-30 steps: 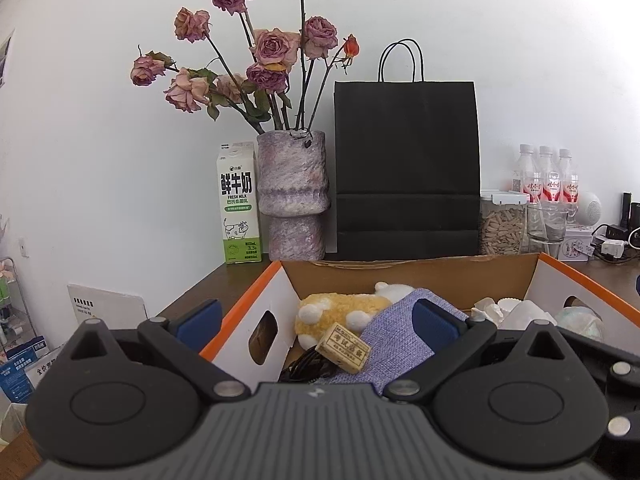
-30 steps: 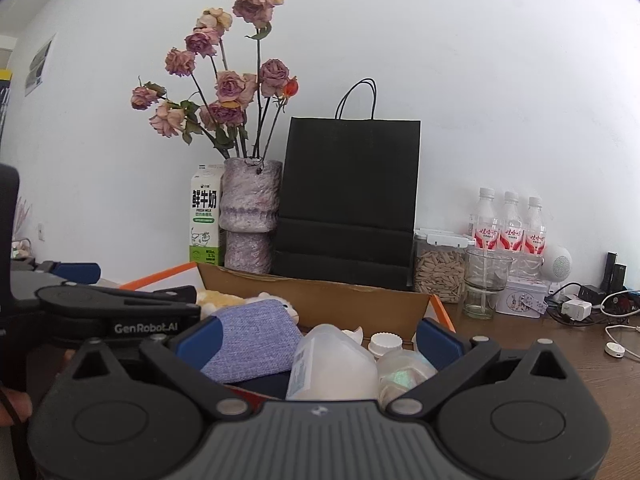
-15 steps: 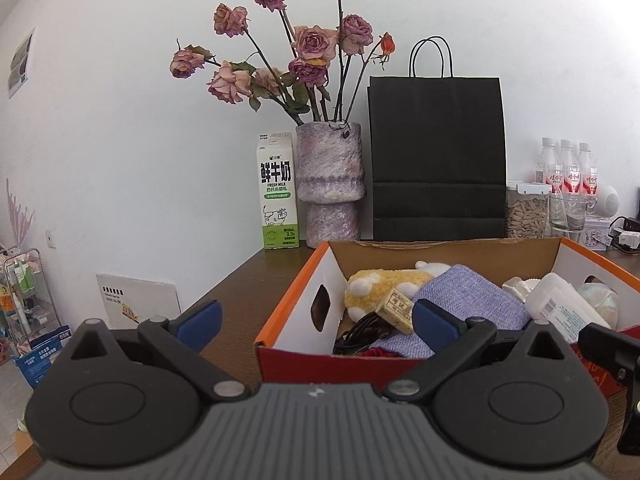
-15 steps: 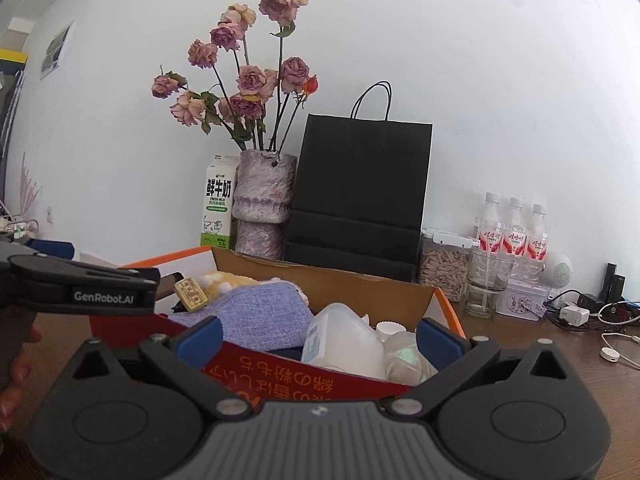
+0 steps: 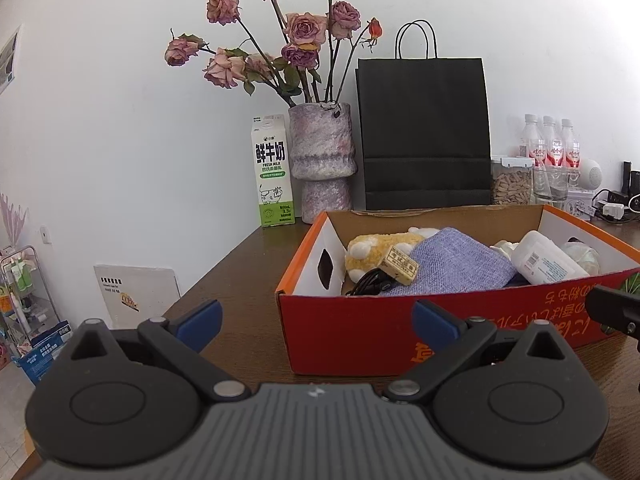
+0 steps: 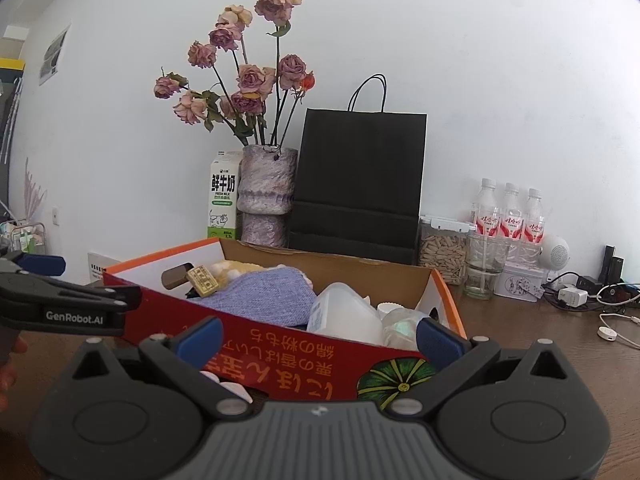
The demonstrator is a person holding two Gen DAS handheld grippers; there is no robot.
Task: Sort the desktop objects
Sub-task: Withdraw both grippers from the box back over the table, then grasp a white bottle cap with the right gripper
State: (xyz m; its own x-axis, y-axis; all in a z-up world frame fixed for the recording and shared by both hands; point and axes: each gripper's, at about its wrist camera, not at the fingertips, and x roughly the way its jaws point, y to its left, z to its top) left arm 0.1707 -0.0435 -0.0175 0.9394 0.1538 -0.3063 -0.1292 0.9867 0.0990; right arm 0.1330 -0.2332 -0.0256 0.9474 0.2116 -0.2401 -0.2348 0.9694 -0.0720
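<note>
A red and orange cardboard box (image 5: 360, 332) (image 6: 280, 344) stands on the brown desk. Inside lie a yellow plush toy (image 5: 372, 254), a small tan block with printing (image 5: 400, 268) (image 6: 203, 279), a lilac woven pouch (image 5: 460, 264) (image 6: 264, 296), a black cable (image 5: 370, 282), a white plastic bottle (image 5: 548, 262) (image 6: 344, 316) and a shiny wrapped item (image 6: 402, 322). My left gripper (image 5: 316, 322) is open in front of the box's left half, holding nothing. My right gripper (image 6: 318, 334) is open before the box's front wall, also bare. The left gripper's body (image 6: 60, 304) shows at the right view's left edge.
Behind the box stand a milk carton (image 5: 273, 172), a vase of dried roses (image 5: 322, 160), a black paper bag (image 5: 424, 132), a seed jar (image 6: 442, 254), a glass (image 6: 484, 266), three water bottles (image 6: 506, 222) and chargers with cables (image 6: 592, 300). The desk's left edge (image 5: 208, 280) drops to the floor.
Both grippers have pulled back from over the box toward me, so its red front wall now shows. Both stay open with nothing held.
</note>
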